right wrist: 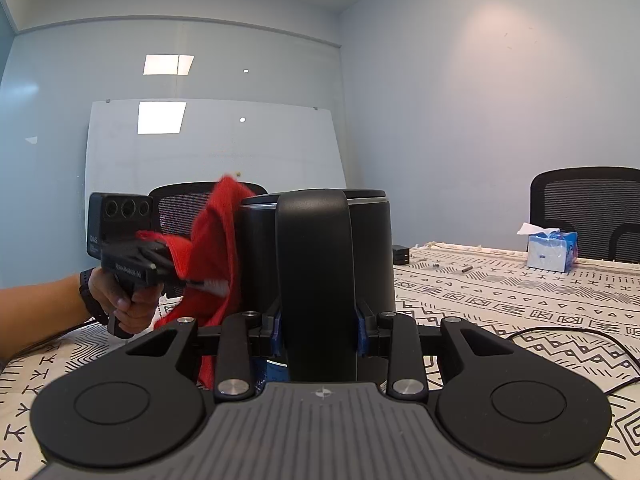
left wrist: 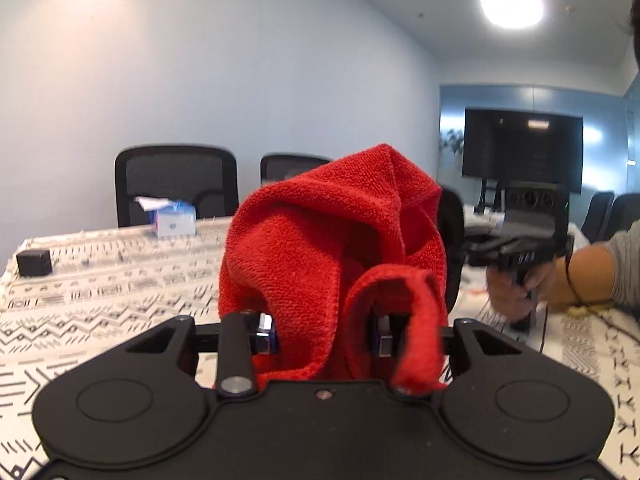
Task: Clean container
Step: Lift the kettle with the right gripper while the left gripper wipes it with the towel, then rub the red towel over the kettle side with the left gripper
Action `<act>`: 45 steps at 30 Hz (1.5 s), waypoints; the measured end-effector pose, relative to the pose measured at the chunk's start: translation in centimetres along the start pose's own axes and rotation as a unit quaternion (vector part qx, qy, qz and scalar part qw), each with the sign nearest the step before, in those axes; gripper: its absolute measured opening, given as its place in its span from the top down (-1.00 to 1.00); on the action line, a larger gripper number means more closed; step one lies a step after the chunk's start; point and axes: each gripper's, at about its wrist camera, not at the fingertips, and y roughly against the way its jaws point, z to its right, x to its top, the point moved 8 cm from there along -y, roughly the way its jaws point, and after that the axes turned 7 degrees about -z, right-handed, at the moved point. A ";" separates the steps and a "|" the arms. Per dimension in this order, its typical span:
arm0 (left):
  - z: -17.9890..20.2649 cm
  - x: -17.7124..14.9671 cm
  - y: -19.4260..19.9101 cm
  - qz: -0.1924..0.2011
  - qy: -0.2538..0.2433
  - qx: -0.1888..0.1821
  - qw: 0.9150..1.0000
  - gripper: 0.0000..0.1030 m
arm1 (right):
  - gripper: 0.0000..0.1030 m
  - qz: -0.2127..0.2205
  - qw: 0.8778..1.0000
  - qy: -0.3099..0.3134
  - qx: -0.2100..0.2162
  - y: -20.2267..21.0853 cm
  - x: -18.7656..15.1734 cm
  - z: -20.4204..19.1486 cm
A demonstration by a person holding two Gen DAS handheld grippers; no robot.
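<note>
your right gripper (right wrist: 318, 326) clamps the handle of the black container (right wrist: 372, 248), rigid and likely slick; keep hold there. your left gripper (left wrist: 324, 336) pinches the soft red cloth (left wrist: 332, 248), seemingly against the container's left wall.

Office meeting room: whiteboard (right wrist: 212, 144), wall screen (left wrist: 522, 148), mesh chairs (left wrist: 176, 184)

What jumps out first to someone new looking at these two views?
The red cloth bunched in the left hand-held gripper fills the middle of the left wrist view and presses against the side of the black container. The right hand-held gripper is clamped on the container's handle, dead centre in the right wrist view. Behind lies the patterned tablecloth with a tissue box.
</note>
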 end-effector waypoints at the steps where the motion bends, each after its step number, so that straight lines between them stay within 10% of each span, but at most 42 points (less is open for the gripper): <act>1: 0.0 0.1 0.0 0.001 0.001 0.000 1.000 0.20 | 0.40 0.000 1.000 0.000 0.000 0.0 0.0 0.0; 6: 1.0 2.0 1.4 0.052 -0.002 -0.014 0.999 0.18 | 0.40 0.001 1.000 0.000 0.000 0.0 0.0 0.1; 14: 0.5 -0.3 -0.4 -0.013 -0.012 0.003 1.000 0.18 | 0.40 0.001 1.000 0.000 0.000 -0.1 0.1 0.4; 20: 1.3 1.9 1.5 0.048 -0.004 -0.009 0.999 0.18 | 0.40 0.001 1.000 -0.001 -0.001 -0.1 0.1 0.5; 28: 0.9 -0.4 -0.5 -0.019 -0.015 0.012 1.000 0.18 | 0.40 0.001 1.000 0.000 -0.001 -0.2 0.1 0.7; 34: 1.4 1.9 1.1 0.033 -0.009 0.007 0.999 0.18 | 0.40 0.001 1.000 0.000 -0.001 -0.2 0.0 0.7; 45: 1.1 0.7 0.1 -0.003 -0.012 0.013 1.000 0.18 | 0.40 0.002 1.000 0.000 -0.002 -0.3 0.2 0.8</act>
